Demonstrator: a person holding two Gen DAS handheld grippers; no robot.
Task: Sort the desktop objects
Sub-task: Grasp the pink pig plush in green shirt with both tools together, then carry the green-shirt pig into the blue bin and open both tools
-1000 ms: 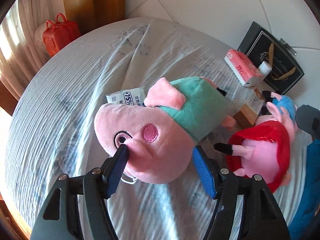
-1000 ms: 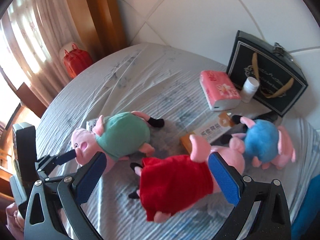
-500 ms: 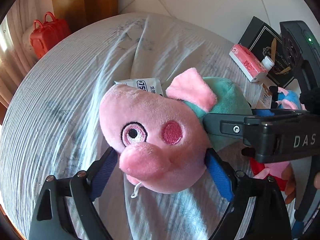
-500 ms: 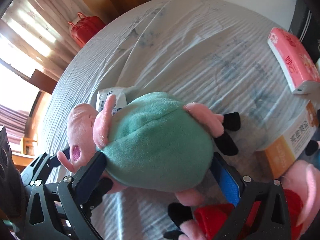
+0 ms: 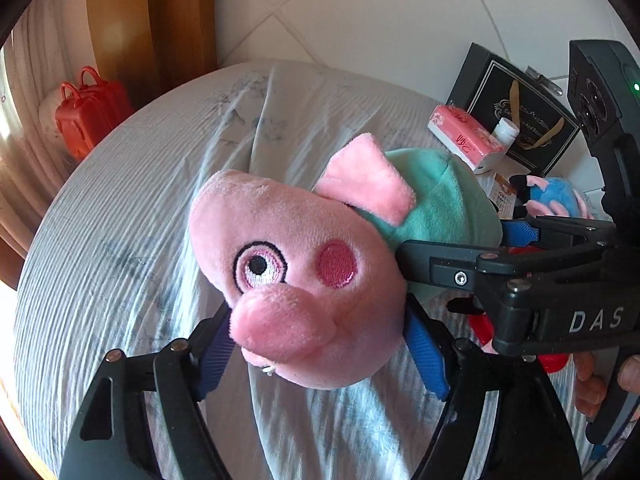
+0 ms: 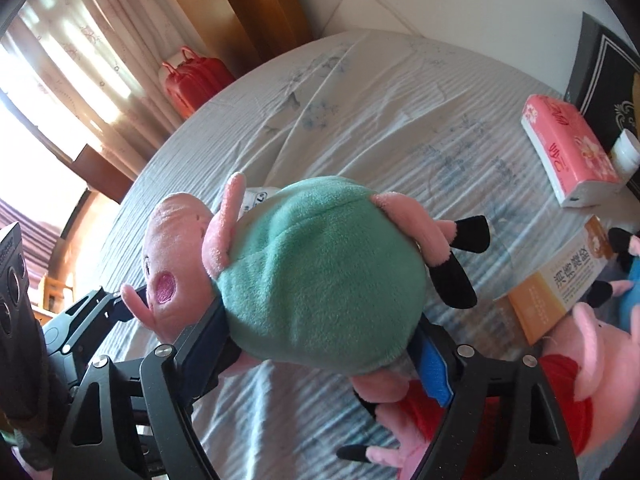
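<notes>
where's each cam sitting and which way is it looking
Left wrist: on the left claw, looking down along its fingers at the green pig plush's head; the right claw and a hand show.
Right wrist: on the right claw, looking down at the plush's green body; the left claw shows.
Shared: the plush, pink tissue pack, red bag.

A red suitcase (image 6: 196, 80) stands beside the curtain (image 6: 76, 64), against wooden panelling (image 5: 152, 28).

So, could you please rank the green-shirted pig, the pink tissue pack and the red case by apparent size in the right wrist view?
1. Green-shirted pig, though nearest the camera.
2. Tissue pack.
3. Red case, farthest away.
</notes>
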